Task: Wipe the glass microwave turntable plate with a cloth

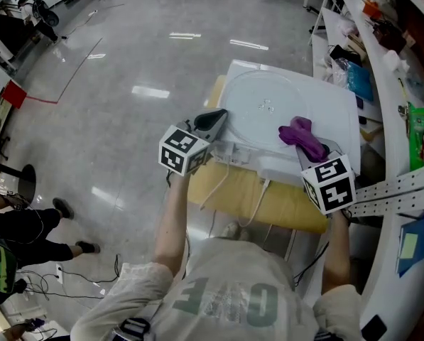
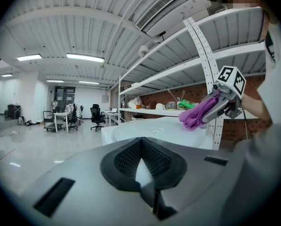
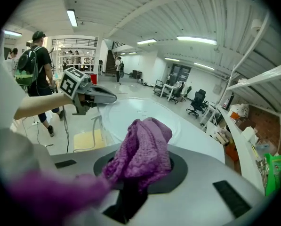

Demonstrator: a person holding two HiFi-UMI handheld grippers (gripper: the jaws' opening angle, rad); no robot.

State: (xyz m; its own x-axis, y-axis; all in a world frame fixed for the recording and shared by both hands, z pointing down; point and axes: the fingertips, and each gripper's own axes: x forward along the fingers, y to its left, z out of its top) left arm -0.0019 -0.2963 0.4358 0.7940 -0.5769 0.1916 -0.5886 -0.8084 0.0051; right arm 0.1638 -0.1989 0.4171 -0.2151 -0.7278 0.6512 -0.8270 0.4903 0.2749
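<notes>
Fingers (image 3: 179, 172) of the right gripper (image 3: 142, 171) are clamped on a bunched purple cloth (image 3: 145, 147), which bulges out past their tips. The glass turntable plate (image 1: 261, 94) lies flat on a white top (image 1: 339, 112) just ahead of them. The left gripper (image 2: 140, 141) has its fingers (image 2: 121, 161) closed tip to tip at the plate's rim. Wiping looks about to start: the cloth needs lowering onto the glass, then sweeping across. Whether the left fingertips pinch the clear rim, or the cloth touches glass yet, is hard to make out.

Lab-workshop hall: polished floor (image 1: 126, 119), white metal shelving (image 2: 178, 69), office chairs (image 2: 97, 113), ceiling strip lights (image 2: 85, 57).
</notes>
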